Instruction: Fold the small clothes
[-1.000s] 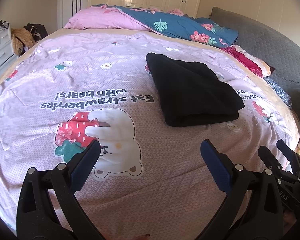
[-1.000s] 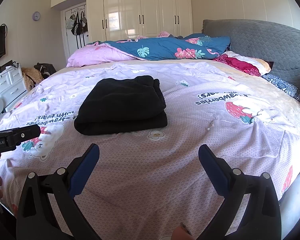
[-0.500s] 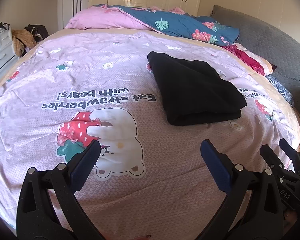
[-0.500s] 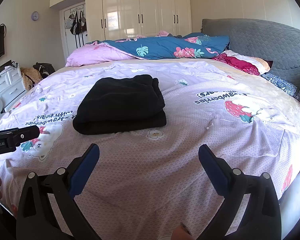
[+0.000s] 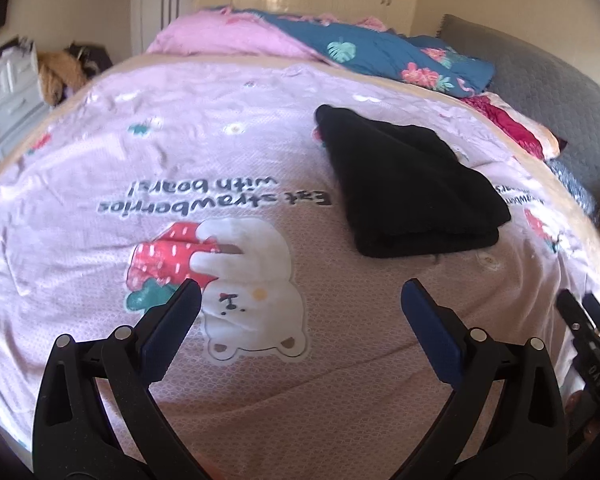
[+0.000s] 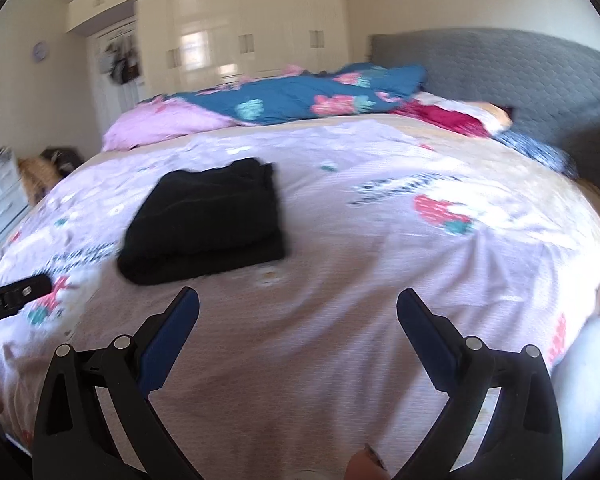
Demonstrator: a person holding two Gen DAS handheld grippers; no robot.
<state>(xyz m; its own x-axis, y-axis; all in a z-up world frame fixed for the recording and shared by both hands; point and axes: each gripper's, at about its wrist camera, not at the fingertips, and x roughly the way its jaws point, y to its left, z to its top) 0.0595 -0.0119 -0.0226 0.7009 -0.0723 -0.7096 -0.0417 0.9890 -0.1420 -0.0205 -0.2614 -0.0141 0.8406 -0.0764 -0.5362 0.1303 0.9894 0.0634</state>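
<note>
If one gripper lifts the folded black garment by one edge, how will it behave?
The black garment looks like soft, thick cloth in stacked layers, so it would probably sag and unfold. It lies flat on the bedspread, so it should not roll. Pushed, it would likely bunch rather than slide.

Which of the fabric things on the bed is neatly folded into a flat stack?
The black garment mid-bed, a squared, layered stack. The blue floral quilt and pink blanket behind it lie bunched up.

the folded garment (image 5: pixel 410 190) lies on the bed sheet (image 5: pixel 240 160), right of the bear print (image 5: pixel 252 288). behind it the quilt (image 5: pixel 380 56) is heaped; the headboard (image 6: pixel 500 76) stands right.
</note>
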